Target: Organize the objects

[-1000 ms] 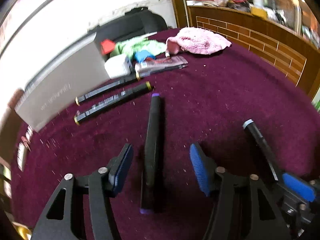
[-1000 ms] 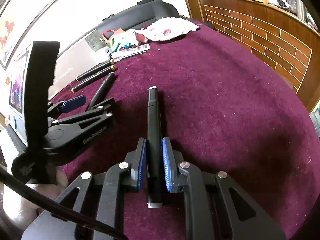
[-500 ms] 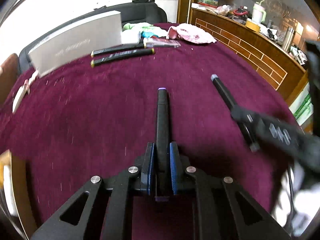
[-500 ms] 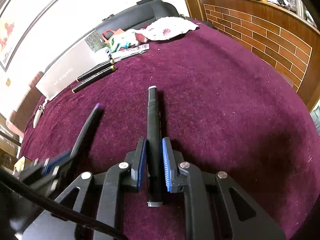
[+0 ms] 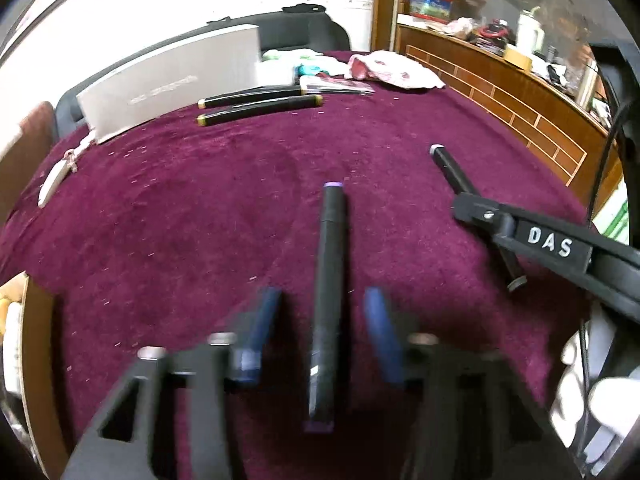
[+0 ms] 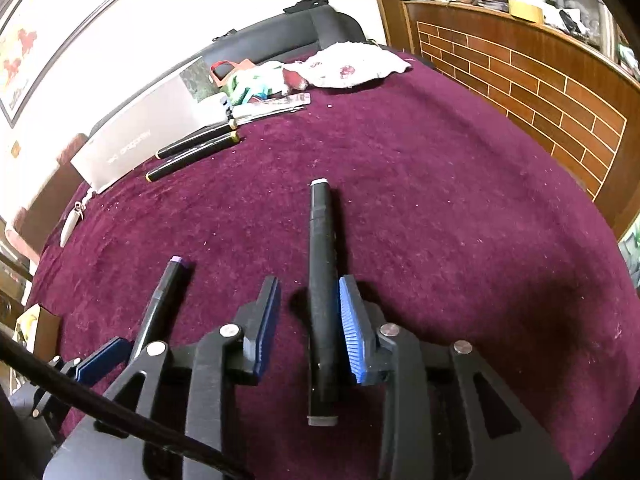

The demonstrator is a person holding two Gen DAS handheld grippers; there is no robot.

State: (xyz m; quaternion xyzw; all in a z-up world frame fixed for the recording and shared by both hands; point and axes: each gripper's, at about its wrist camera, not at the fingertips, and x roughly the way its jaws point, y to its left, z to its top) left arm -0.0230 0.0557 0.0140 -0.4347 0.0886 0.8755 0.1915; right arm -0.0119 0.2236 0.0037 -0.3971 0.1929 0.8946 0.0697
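A black marker with purple end caps [image 5: 329, 280] lies on the maroon tablecloth [image 5: 160, 208] between the open fingers of my left gripper [image 5: 320, 332]; it also shows in the right wrist view [image 6: 160, 304]. A black marker with grey end caps [image 6: 322, 280] lies between the open fingers of my right gripper [image 6: 310, 320], against the right pad [image 6: 352, 332]; it shows in the left wrist view [image 5: 460, 184] too. Two black markers with yellow caps [image 5: 260, 109] lie side by side at the far side.
A grey box [image 5: 172, 84] stands at the far left by the yellow-capped markers. A pink cloth [image 5: 392, 72], packets and small items [image 5: 304, 68] lie at the far edge. A white pen [image 5: 56, 180] lies at the left. A wooden counter [image 6: 540, 92] borders the right.
Both grippers have opened and released their markers, which now lie on the cloth between the fingers. The left gripper moved closer to the table.
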